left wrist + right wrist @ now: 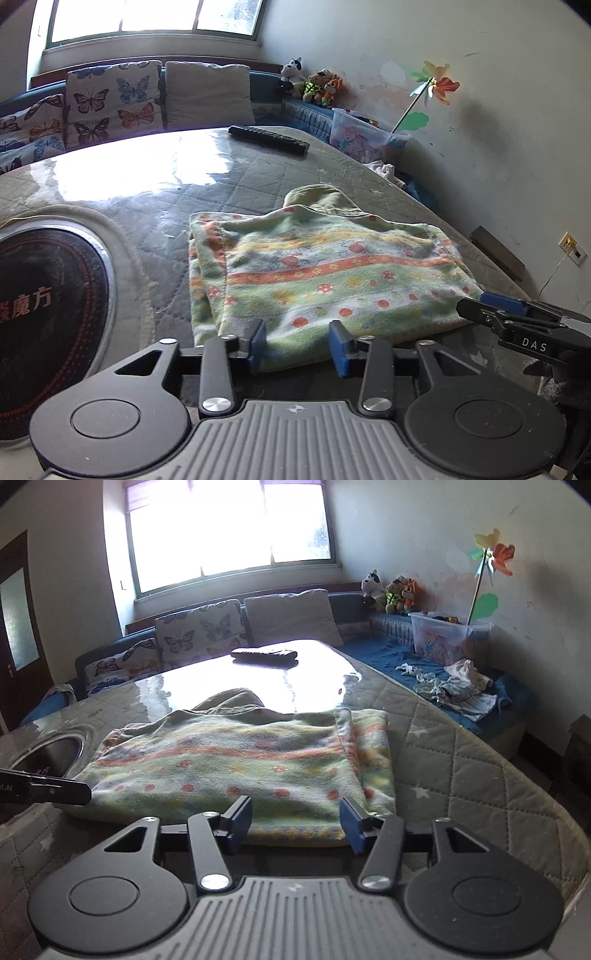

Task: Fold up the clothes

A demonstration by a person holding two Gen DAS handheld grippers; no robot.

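A folded green fleece garment (325,273) with orange stripes and red dots lies flat on the quilted table (155,206); a plain green hood or collar pokes out at its far side. My left gripper (298,345) is open at the garment's near hem, with the hem lying between its blue pads. The right gripper (476,312) shows at the garment's right corner in this view. In the right wrist view the garment (229,760) fills the middle, and my right gripper (297,823) is open with the near hem between its fingers. The left gripper (70,792) reaches in from the left edge.
A black remote control (264,654) lies at the table's far side. A round black cooker plate (44,306) is set into the table on the left. Behind stands a sofa with butterfly cushions (110,99), a plastic toy box (447,638) and a pile of loose clothes (461,690).
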